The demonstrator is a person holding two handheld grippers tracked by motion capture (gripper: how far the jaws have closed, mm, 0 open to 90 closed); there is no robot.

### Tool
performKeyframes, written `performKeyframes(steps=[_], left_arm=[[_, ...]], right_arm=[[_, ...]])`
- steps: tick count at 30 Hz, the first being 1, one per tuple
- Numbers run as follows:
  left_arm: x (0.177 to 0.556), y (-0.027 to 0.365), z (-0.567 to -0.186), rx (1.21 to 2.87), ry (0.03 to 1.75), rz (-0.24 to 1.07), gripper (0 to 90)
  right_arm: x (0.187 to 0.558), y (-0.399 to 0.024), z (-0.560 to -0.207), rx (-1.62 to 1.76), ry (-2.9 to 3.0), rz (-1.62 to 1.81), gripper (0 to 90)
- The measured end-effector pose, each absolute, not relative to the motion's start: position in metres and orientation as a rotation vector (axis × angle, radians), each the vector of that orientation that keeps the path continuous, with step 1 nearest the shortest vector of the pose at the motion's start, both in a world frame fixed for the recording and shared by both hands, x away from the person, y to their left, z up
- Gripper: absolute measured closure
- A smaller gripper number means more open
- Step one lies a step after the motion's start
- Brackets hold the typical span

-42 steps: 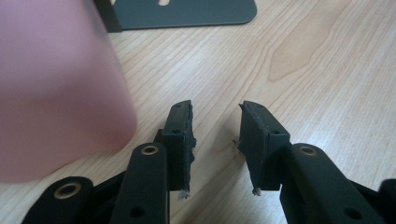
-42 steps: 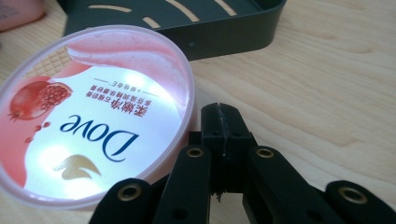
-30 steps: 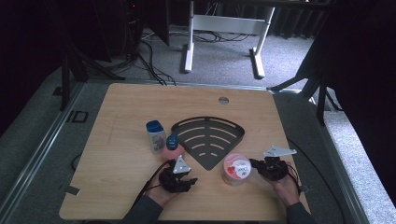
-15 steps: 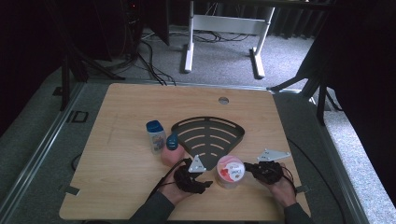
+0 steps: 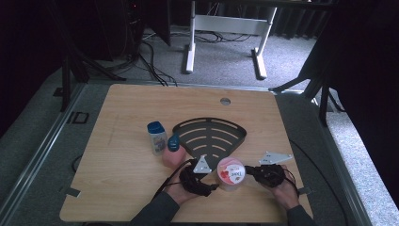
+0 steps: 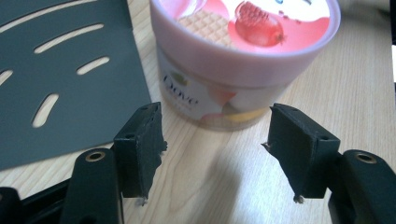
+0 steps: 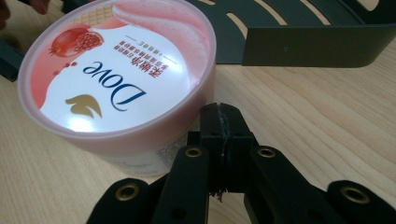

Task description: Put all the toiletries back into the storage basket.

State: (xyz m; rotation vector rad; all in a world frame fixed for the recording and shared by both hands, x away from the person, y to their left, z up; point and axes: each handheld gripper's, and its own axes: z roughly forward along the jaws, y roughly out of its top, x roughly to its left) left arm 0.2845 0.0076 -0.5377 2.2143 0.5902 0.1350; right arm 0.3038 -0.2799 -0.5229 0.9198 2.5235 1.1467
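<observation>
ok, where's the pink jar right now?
High view: the pink jar stands on the table's near edge, just in front of the black rack, between the two hand-held grippers.

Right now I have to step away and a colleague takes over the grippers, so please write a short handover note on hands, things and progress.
Left gripper: jaws have just been opening, nothing between them, the pink Dove tub just ahead.
Right gripper: shut, empty, its tips against the tub's side.
Tub stands upright on the table, in front of the black slotted rack.
Two small bottles stand left of the rack.
Done: tub is beside the rack.
Left: probably grasp the tub and place it on the rack.
</observation>
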Motion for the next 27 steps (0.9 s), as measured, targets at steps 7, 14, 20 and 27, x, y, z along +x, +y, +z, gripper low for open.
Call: performKeyframes(steps=[7,14,20,27], left_arm=[[0.284,0.003,-0.539,2.213,0.573,0.124,31.8],[0.284,0.002,-0.539,2.216,0.545,0.117,26.6],[0.286,0.001,-0.541,2.216,0.515,0.132,24.5],[0.286,-0.002,-0.543,2.222,0.483,0.148,17.5]], right_arm=[[0.301,-0.277,-0.523,0.872,2.551,1.153,89.5],[0.301,-0.275,-0.524,0.842,2.580,1.139,86.1],[0.302,-0.282,-0.526,0.842,2.603,1.148,66.9],[0.299,-0.286,-0.527,0.799,2.642,1.153,56.0]])
